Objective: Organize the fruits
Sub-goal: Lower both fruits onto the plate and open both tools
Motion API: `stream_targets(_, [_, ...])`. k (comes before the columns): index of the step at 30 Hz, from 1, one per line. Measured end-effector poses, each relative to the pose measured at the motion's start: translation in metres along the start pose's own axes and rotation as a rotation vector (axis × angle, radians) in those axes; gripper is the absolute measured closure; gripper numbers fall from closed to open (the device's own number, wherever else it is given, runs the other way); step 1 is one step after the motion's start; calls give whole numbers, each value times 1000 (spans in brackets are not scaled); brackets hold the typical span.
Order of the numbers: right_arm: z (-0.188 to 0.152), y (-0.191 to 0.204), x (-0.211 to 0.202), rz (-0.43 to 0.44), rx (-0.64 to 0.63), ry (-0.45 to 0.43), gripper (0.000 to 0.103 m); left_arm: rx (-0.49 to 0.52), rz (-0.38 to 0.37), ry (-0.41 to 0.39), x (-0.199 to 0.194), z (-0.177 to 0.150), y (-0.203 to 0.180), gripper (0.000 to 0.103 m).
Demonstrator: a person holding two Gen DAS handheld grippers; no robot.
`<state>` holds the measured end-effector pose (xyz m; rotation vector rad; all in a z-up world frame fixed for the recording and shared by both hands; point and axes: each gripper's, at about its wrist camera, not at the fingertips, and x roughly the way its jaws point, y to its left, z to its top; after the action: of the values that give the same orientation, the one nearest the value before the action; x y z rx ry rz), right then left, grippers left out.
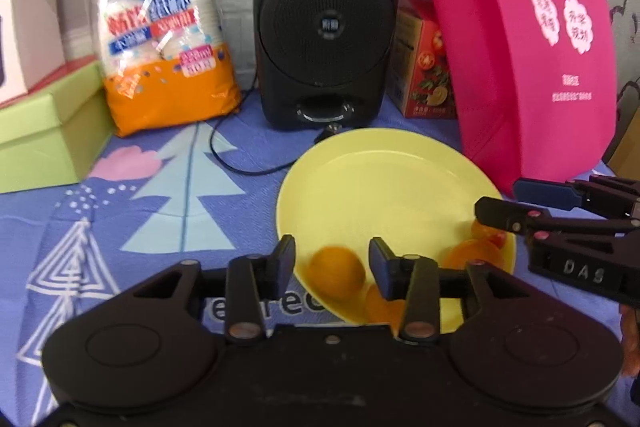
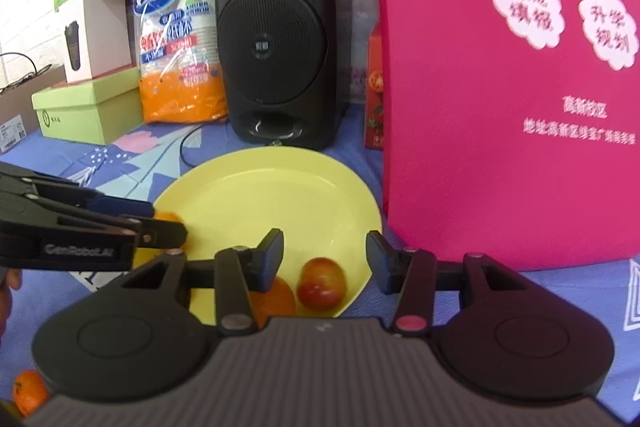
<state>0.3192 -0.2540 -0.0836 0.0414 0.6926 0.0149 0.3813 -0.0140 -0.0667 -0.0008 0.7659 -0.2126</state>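
A yellow plate (image 1: 384, 183) lies on the blue patterned cloth; it also shows in the right wrist view (image 2: 272, 187). My left gripper (image 1: 332, 259) is open, with an orange (image 1: 338, 277) on the plate's near rim between its fingers, not gripped. More oranges (image 1: 472, 253) lie on the plate to the right. My right gripper (image 2: 324, 255) is open above a red-yellow apple (image 2: 322, 283) and an orange (image 2: 274, 297) on the plate. Another orange (image 2: 170, 218) lies by the left gripper's tips. The right gripper also shows in the left wrist view (image 1: 496, 201).
A black speaker (image 1: 326, 15) with a cable stands behind the plate. A large pink box (image 1: 520, 39) stands at the right, an orange snack bag (image 1: 160, 27) and green boxes (image 1: 48, 131) at the left. A loose orange (image 2: 28, 391) lies on the cloth at the near left.
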Motion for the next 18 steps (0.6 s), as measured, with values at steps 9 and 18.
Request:
stream_targets(9, [-14, -4, -58, 22, 27, -51, 57, 12, 25, -68, -71, -30, 6, 58])
stream_targets(18, [-49, 8, -102, 51, 9, -33, 56, -27, 58, -103, -136, -86, 8, 58])
